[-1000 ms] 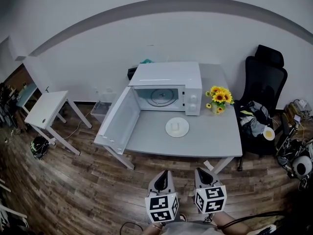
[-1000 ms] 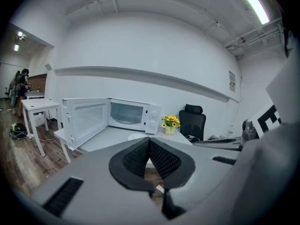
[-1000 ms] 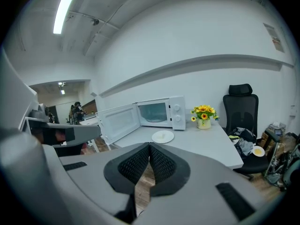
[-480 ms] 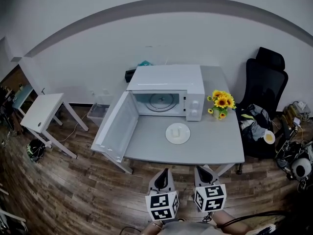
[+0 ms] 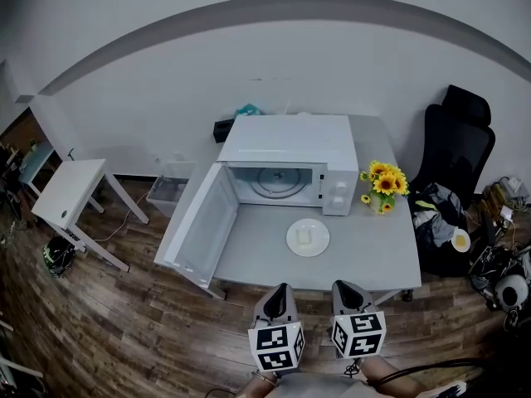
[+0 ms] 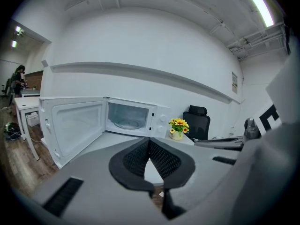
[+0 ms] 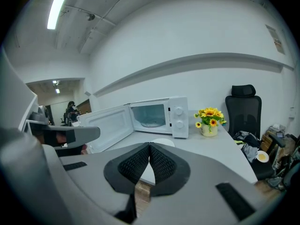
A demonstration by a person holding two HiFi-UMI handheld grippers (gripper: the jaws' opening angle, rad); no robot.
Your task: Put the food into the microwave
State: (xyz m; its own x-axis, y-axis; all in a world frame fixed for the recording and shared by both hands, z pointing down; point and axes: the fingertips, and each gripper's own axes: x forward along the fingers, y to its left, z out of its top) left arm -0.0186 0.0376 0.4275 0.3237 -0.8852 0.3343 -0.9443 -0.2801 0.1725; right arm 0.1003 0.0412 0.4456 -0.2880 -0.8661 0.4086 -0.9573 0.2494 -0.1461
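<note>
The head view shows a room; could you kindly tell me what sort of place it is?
Probably an office or lab room: a microwave with its door open on a grey table, a black office chair beside it, and a white side desk.

On the bench (image 5: pixel 365 255) the microwave (image 5: pixel 290 143) stands at the back edge, the plate (image 5: pixel 308 238) before it, and the flowers (image 5: pixel 383 185) by the right edge.

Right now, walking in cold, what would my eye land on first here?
The white microwave on the grey table, its door swung open to the left. In front of it sits a white plate with a pale piece of food, and yellow sunflowers stand right of the microwave. Nearest you, the left claw and right claw hang shut and empty, short of the table.
</note>
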